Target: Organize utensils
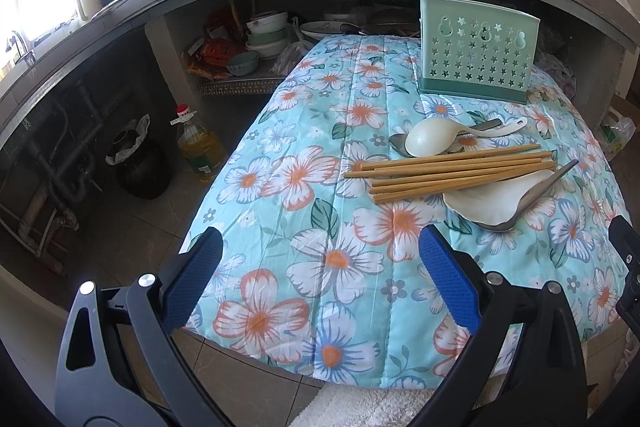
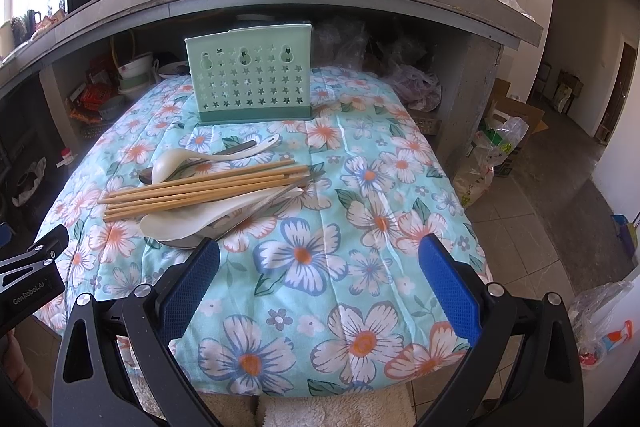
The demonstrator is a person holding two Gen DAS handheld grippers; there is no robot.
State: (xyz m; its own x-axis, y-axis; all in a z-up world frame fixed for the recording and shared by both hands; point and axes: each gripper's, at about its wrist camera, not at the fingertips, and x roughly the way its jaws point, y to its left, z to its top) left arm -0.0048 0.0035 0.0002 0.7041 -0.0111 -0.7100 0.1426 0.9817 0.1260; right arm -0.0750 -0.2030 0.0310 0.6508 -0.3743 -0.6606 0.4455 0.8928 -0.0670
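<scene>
From the left wrist view, the left tool (image 1: 320,267) hangs above the near edge of the flower-print cloth (image 1: 320,155) covering the desk, its blue pads spread wide with nothing between them. The utensils lie in a heap to the right: wooden chopsticks (image 1: 452,173) across a white rice paddle (image 1: 484,203), a metal spoon (image 1: 532,197) on that paddle, and a white ladle (image 1: 436,139) just beyond. The green perforated holder (image 1: 478,51) stands upright at the far right.

From the right wrist view, the right tool (image 2: 320,267) is likewise wide open and empty. The chopsticks (image 2: 192,189) and rice paddle (image 2: 176,225) lie near left, the holder (image 2: 248,77) far behind them.
</scene>
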